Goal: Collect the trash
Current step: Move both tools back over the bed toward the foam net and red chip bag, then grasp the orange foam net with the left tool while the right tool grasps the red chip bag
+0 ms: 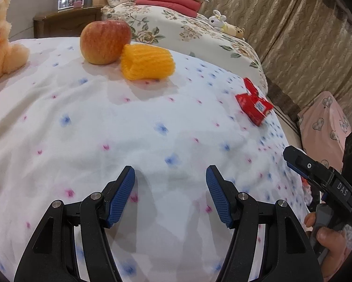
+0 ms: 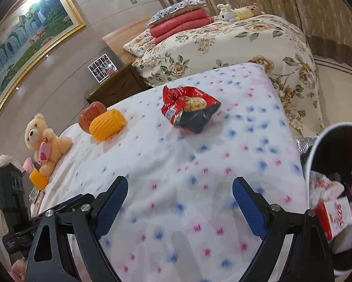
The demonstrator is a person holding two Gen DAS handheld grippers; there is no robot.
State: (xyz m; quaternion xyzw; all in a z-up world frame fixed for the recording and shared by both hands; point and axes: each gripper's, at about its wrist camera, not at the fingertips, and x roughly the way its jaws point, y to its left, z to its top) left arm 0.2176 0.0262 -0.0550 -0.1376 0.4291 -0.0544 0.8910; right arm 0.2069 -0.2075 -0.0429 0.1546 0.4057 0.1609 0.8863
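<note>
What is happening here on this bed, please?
A person is tidying trash off the bed, holding a gripper in each hand. The left gripper and right gripper are both open and empty above the sheet. A red snack wrapper and an orange foam net beside an apple lie ahead. A bin at the bedside already holds some packaging.

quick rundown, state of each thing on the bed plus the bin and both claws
left claw: open, empty
right claw: open, empty
snack bag: torn open, crumpled, lying on the bed
foam fruit net: empty, lying beside the apple
apple: whole, out of the net
trash bin: open, wrappers inside
teddy bear: sitting upright
</note>
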